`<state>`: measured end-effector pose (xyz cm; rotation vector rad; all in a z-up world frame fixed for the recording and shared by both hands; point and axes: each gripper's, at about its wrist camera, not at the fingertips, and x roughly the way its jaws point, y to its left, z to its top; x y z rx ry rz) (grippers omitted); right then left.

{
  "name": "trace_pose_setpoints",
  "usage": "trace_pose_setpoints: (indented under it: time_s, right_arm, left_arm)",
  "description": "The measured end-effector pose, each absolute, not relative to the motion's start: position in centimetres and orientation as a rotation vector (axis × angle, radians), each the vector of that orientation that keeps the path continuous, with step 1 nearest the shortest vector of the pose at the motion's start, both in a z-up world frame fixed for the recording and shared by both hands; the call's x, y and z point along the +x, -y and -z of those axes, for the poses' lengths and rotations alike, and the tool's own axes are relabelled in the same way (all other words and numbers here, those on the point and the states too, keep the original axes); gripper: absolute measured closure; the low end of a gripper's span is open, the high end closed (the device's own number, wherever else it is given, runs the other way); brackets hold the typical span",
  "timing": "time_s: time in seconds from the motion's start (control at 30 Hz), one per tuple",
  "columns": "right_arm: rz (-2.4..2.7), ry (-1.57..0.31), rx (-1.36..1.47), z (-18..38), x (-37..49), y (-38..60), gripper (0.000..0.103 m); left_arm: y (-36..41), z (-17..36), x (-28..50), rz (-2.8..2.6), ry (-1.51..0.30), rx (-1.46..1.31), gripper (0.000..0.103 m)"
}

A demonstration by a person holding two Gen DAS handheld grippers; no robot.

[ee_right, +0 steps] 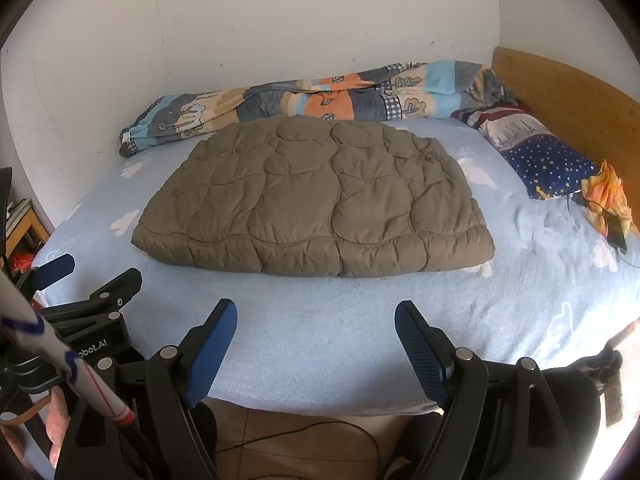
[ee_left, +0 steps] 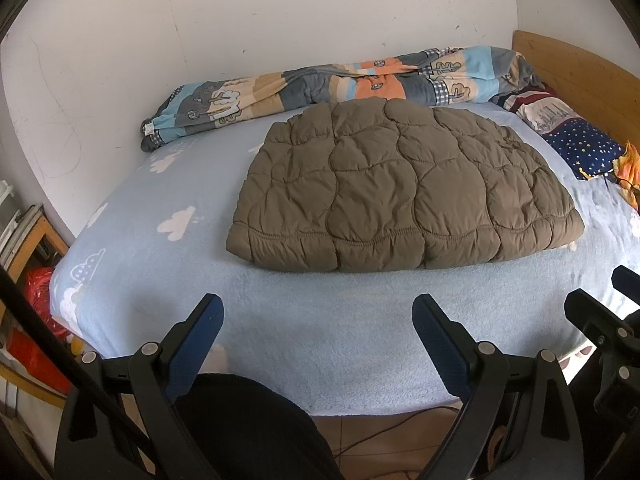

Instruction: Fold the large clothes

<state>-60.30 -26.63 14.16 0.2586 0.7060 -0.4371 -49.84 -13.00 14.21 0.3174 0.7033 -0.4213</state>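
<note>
A brown quilted puffer garment (ee_left: 400, 188) lies folded into a flat rectangle in the middle of the bed; it also shows in the right wrist view (ee_right: 312, 200). My left gripper (ee_left: 318, 308) is open and empty, held above the bed's near edge, apart from the garment. My right gripper (ee_right: 316, 314) is open and empty too, at the same near edge, to the right of the left one. The right gripper's fingers (ee_left: 592, 308) show at the right edge of the left wrist view. The left gripper's fingers (ee_right: 116, 284) show at the left of the right wrist view.
The bed has a light blue cloud-print sheet (ee_left: 160, 272). A rolled patchwork quilt (ee_left: 320, 84) lies along the white wall. A starry pillow (ee_right: 548, 164) and an orange item (ee_right: 608, 196) lie by the wooden headboard (ee_right: 568, 92). Shelving and red things (ee_left: 36, 292) stand left.
</note>
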Motion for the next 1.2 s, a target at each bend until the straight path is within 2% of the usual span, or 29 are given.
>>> trace_pose_setpoints:
  time_s: [0.93,1.2]
  right_arm:
    - [0.456,-0.719,0.26,-13.5,-59.8,27.0,0.018]
    - [0.466,-0.72,0.281,-13.2,-58.8,28.0,0.018]
  left_arm:
    - [13.0,-14.2,-50.3,0.478,-0.728,0.323,0.008]
    - [12.0,-15.0,-46.8,0.529,-0.776,0.234,0.008]
